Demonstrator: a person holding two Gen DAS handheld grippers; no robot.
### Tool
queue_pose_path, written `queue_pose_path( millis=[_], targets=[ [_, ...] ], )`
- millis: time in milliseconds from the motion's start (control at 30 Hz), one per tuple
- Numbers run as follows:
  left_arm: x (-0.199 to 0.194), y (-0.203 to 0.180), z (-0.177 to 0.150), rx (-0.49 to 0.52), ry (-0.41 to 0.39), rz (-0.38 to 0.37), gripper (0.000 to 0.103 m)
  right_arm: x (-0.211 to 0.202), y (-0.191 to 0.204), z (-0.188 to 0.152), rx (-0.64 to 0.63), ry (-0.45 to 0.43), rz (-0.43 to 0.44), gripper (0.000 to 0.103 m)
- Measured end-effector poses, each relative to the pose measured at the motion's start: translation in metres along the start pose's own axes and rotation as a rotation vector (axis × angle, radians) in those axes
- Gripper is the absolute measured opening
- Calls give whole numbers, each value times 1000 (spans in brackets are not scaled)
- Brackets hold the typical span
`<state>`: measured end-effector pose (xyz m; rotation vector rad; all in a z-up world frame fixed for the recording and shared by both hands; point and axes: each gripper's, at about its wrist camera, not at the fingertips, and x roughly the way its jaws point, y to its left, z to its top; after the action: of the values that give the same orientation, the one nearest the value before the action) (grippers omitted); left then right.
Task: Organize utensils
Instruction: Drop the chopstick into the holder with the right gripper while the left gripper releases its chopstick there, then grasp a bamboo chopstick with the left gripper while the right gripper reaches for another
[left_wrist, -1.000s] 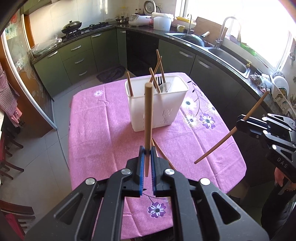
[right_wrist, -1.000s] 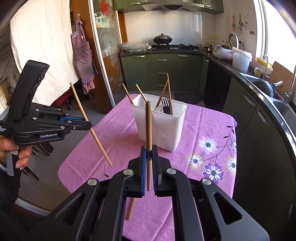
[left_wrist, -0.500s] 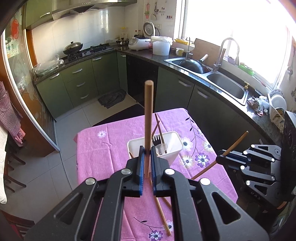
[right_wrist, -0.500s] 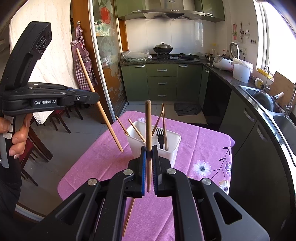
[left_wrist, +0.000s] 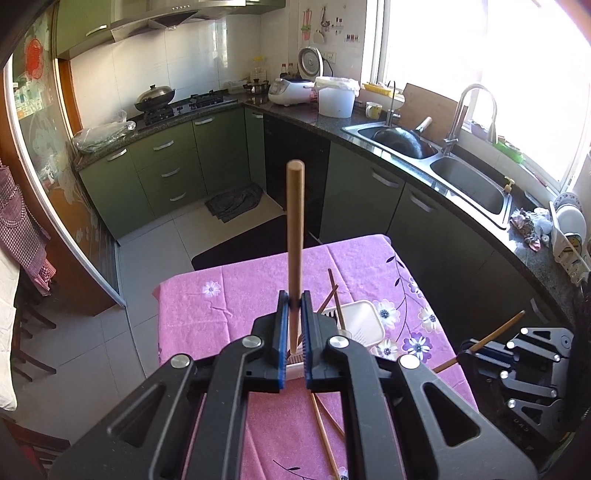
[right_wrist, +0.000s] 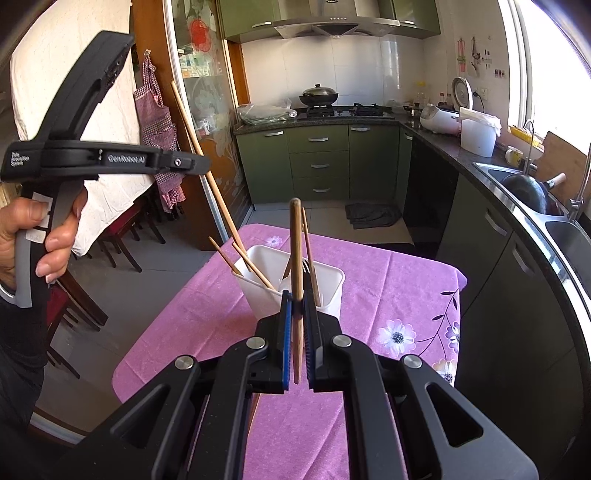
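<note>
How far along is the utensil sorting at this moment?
Partly done. The white holder already has several chopsticks and a fork standing in it. The left gripper and right gripper each clamp one chopstick, above the table. At least two loose chopsticks are left on the pink tablecloth.

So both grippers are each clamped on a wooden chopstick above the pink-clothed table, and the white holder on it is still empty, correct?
Not quite: the white holder is not empty. The right wrist view shows several chopsticks and a fork standing in it. The rest holds: the left gripper and right gripper each clamp a chopstick.
</note>
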<state>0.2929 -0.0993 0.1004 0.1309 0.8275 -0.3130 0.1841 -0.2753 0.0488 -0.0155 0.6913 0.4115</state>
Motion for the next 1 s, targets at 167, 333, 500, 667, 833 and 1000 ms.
queue_pose_path(
  millis=[167, 333, 500, 667, 833, 1000],
  targets=[
    [35, 0, -18, 5, 103, -1, 7, -8, -5, 15, 27, -35, 21, 7],
    [38, 2, -30, 1, 114, -6, 7, -18, -10, 45, 61, -104, 33, 7],
    [14, 1, -37, 17, 70, -13, 7, -19, -19, 78, 99, -163, -14, 7],
    [7, -1, -56, 36, 79, -24, 9, 21, -30, 88, 135, -107, -52, 7],
    [22, -2, -94, 58, 157, -48, 12, 75, -33, 68, 139, 11, -39, 7],
    [42, -8, -122, 67, 235, -71, 12, 88, -31, 63, 134, 34, -35, 8]
  ],
)
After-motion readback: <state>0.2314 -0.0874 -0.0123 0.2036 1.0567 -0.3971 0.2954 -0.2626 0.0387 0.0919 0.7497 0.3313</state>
